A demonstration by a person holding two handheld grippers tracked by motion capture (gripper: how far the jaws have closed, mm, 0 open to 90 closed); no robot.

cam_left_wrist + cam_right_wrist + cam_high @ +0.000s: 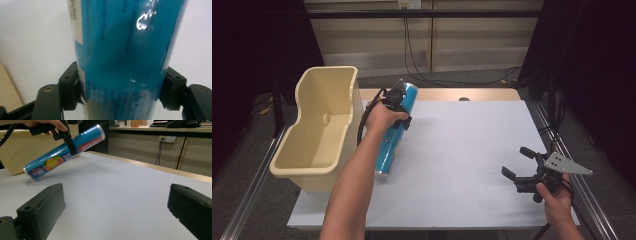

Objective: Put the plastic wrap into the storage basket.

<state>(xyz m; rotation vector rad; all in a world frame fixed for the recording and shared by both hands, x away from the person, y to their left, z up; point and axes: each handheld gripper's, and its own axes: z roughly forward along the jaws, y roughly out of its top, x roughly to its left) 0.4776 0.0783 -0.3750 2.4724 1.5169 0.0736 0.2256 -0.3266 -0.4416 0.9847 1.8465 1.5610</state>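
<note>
Your grey table (472,150) carries a cream bin (319,130) at its left edge; your left gripper (396,107) clamps the tilted blue tube (388,150), your right gripper (524,167) gapes wide.

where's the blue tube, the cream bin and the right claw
blue tube (47,167), right gripper view, its printed lower body
cream bin (323,120), high view, its inner wall
right claw (518,163), high view, midway between its open tips

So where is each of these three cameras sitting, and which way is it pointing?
High view: above the table's near edge, looking forward and down; both forearms show.
Left gripper view: on the left tongs, looking along its jaws, clamped on the shiny blue cylindrical tube.
Right gripper view: on the open right tongs, looking low across the white table.
High and right views share the cream plastic bin.
</note>
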